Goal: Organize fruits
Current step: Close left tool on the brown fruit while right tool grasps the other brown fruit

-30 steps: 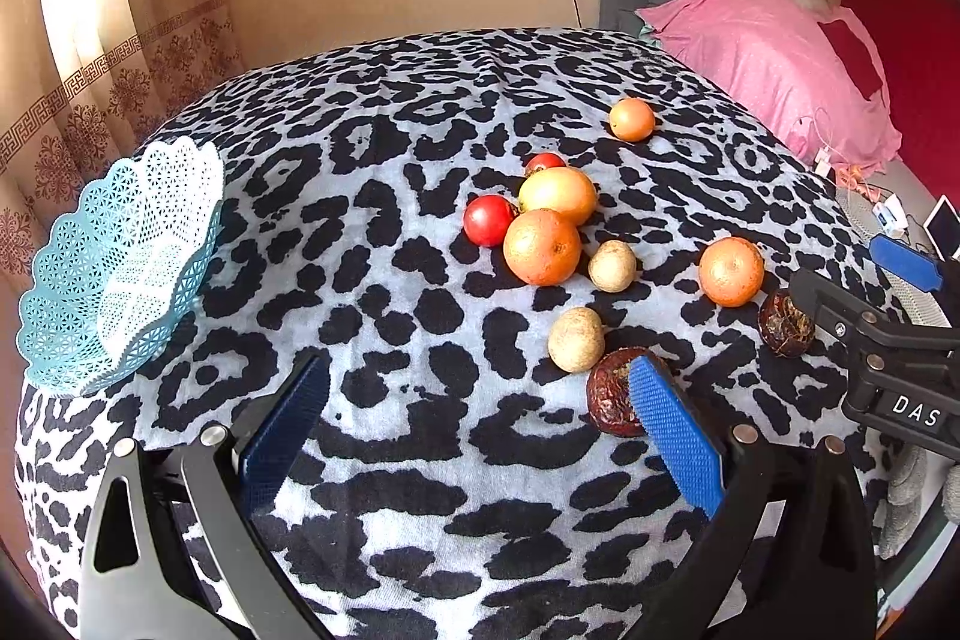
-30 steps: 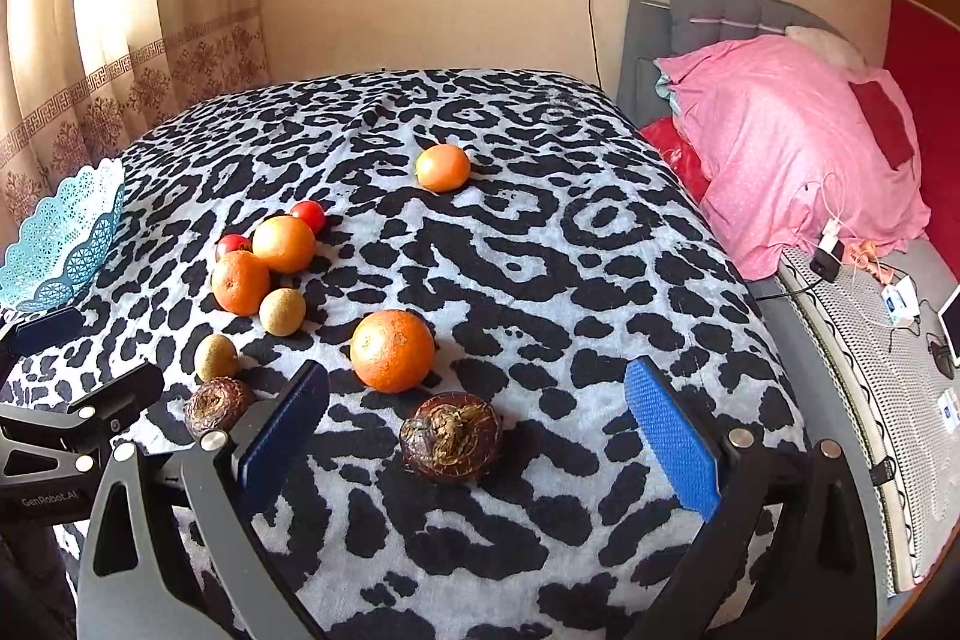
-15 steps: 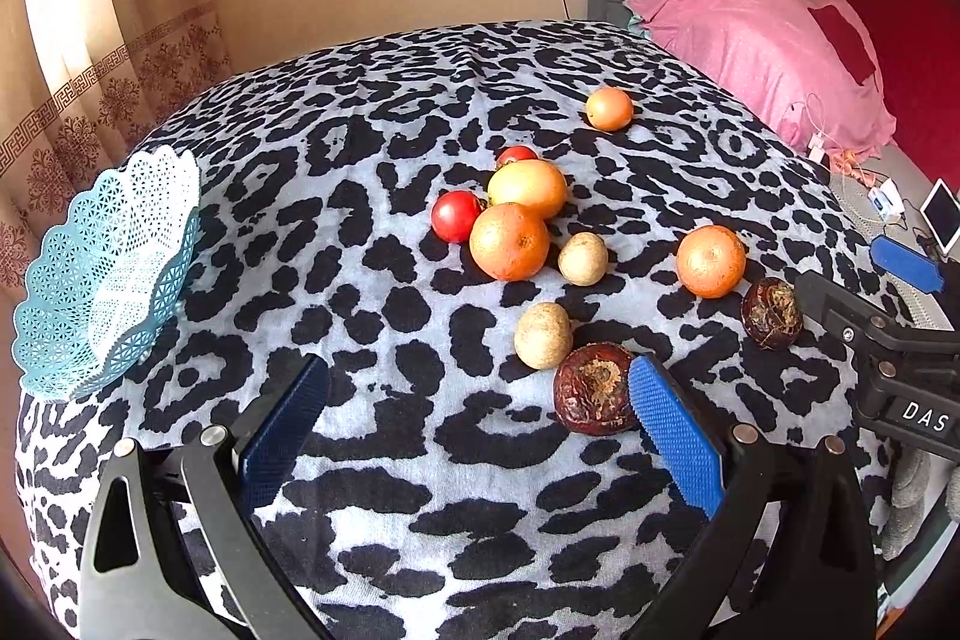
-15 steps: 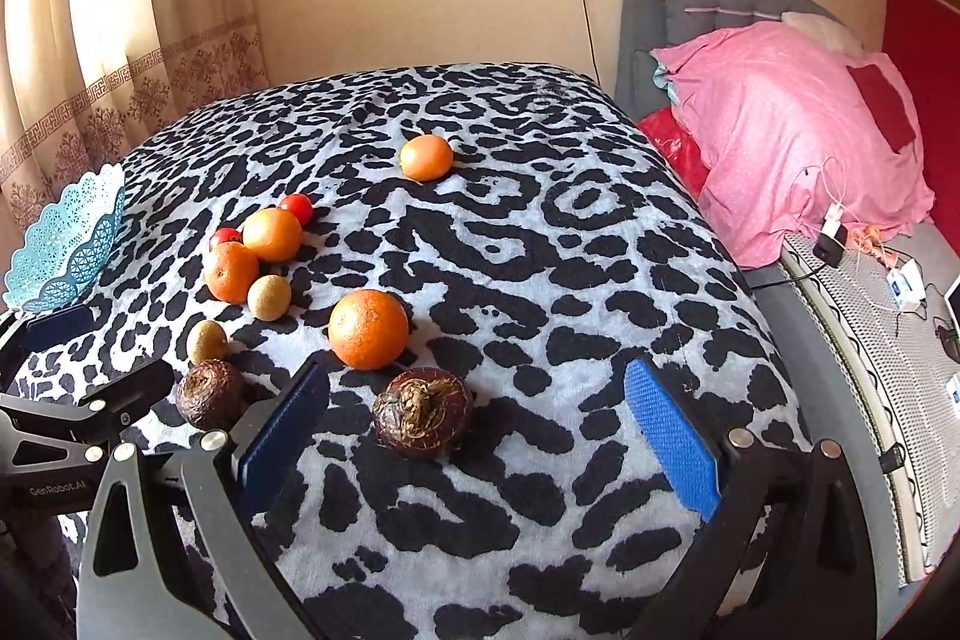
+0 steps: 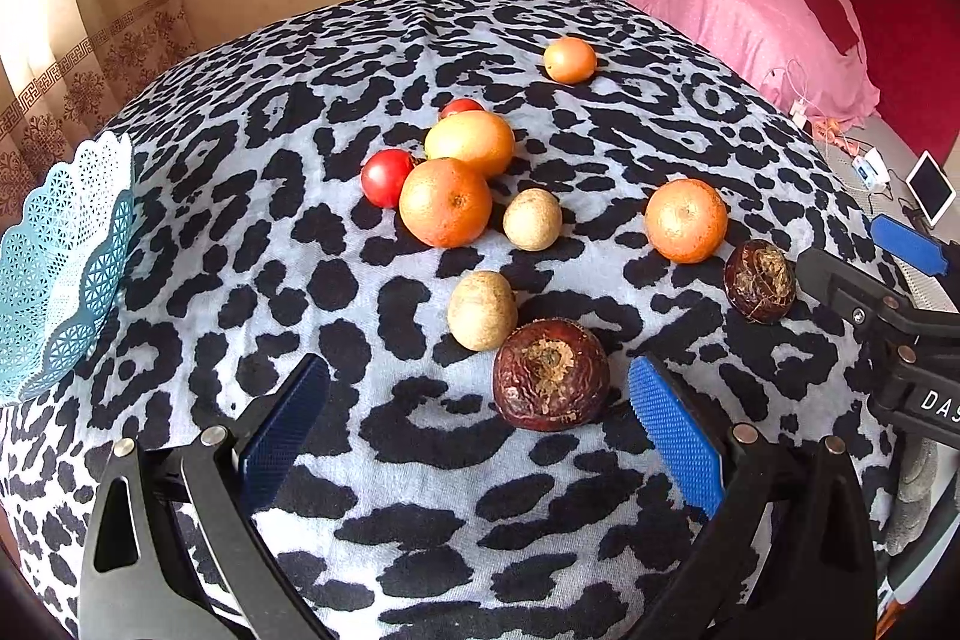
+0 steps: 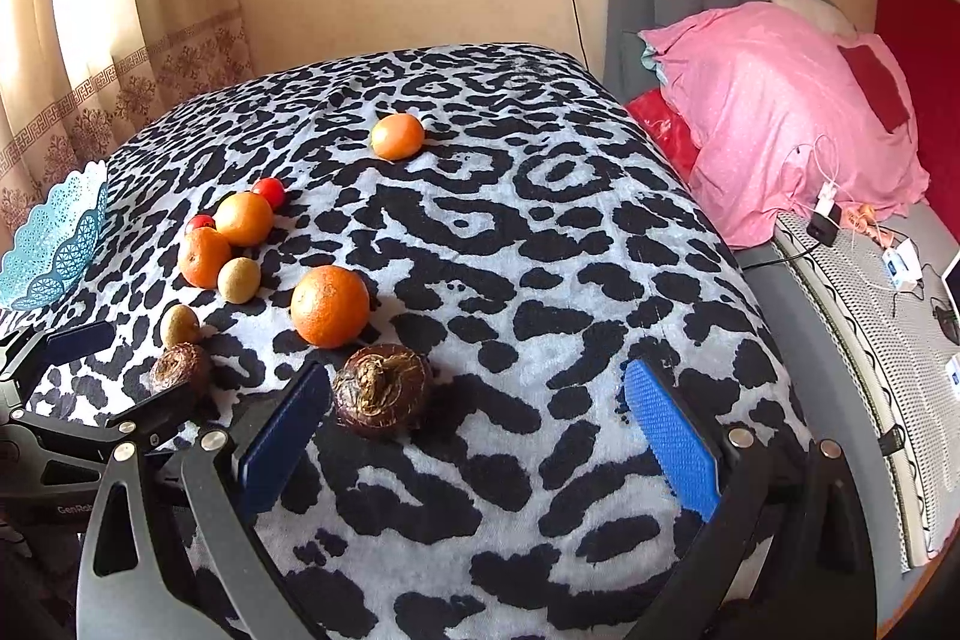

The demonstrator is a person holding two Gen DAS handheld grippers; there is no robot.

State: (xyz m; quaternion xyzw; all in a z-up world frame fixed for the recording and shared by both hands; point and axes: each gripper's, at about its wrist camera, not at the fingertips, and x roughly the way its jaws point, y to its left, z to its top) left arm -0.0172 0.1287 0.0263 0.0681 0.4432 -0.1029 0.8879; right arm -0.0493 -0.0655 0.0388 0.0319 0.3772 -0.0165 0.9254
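Between both gripper jaws lies a dark fruit.

Two dark brown wrinkled fruits lie nearest. Behind them sit two tan kiwis. Four oranges and two red tomatoes rest farther back (one tomato half hidden). A pale blue lattice basket stands empty at the left edge.

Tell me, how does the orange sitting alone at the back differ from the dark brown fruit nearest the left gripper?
The lone orange is bright and smooth; the brown fruit is dark, wrinkled, with a rough crusty patch. The orange lies far away, the brown fruit just ahead of the open left gripper. Both are roundish and rest on the spotted blanket.
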